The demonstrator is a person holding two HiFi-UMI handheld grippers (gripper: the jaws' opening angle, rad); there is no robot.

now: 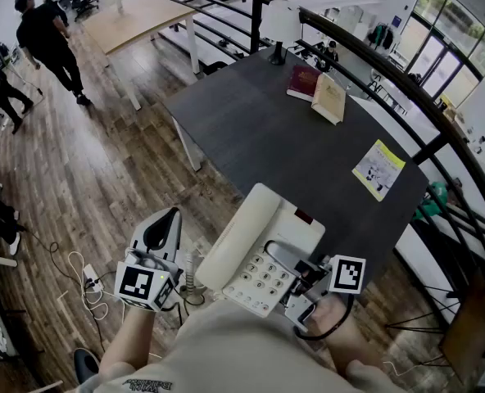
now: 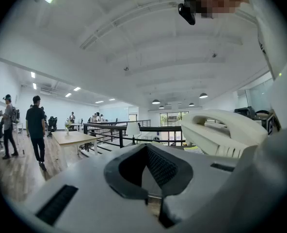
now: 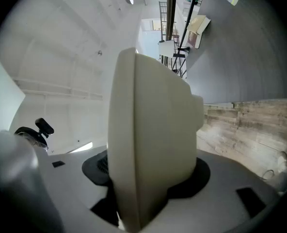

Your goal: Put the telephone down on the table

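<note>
- your right gripper is clamped on the telephone. the jaws stand partly spread, with the cream body wedged between the pads and filling the gap.
- the grip sits on the phone's near right side, next to the keypad.
- the telephone is in the air, close in front of your torso and tilted. it hangs at the near end of the dark table and is not resting on it.
- the handset lies in its cradle along the phone's left side, and the keypad end points back toward you.
- your left gripper is left of the phone and apart from it. its jaws are closed together, pads meeting, with nothing between them. it hangs over the wooden floor.
- on the table's far end are a maroon book and a tan book, touching or slightly overlapping. behind them stands a white lamp.
- a yellow leaflet lies flat near the table's right edge, well apart from the books.
- a black railing runs along the table's far and right sides.
- people stand on the floor at far left, well away from the table.
</note>
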